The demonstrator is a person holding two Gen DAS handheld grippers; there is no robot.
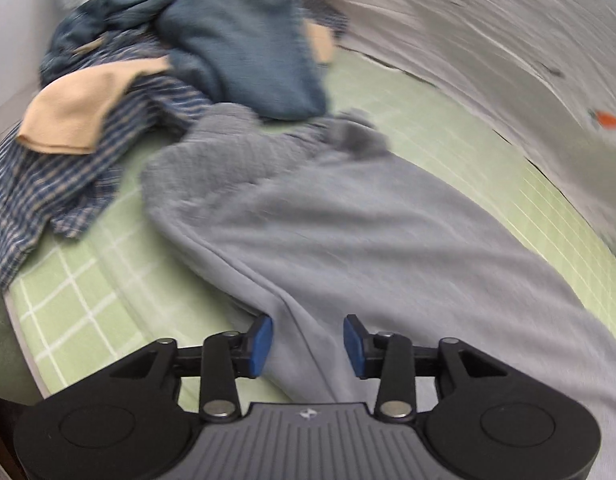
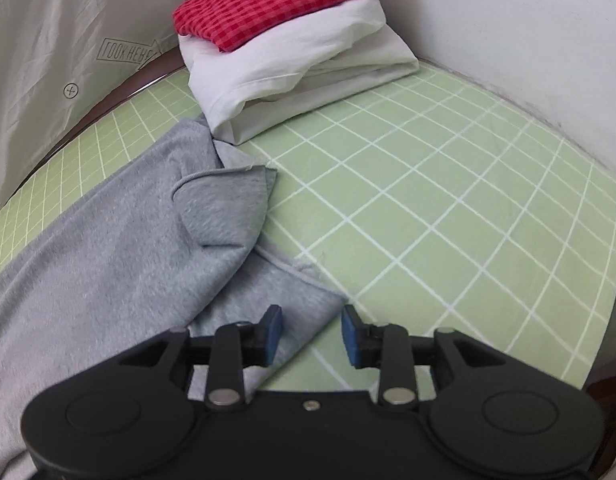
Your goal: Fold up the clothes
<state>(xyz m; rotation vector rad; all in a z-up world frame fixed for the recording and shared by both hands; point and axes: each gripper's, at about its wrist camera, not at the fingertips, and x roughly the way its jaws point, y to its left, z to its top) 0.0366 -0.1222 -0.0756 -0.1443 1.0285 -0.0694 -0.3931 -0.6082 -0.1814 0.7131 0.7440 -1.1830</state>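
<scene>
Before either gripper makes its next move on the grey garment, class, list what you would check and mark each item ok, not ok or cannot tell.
1. Left gripper open, pads not pressing cloth: ok.
2. Right gripper open, nothing pinched: ok.
3. Grey garment lying flat and smooth: not ok; its edge near the folded white cloth is bunched and turned over.
4. Grey garment clear of the unfolded pile: not ok; the dark blue piece overlaps its far end.
5. Bare green checked sheet beside the garment for folding: ok.
6. Whole garment outline visible: cannot tell; both views crop it.
</scene>
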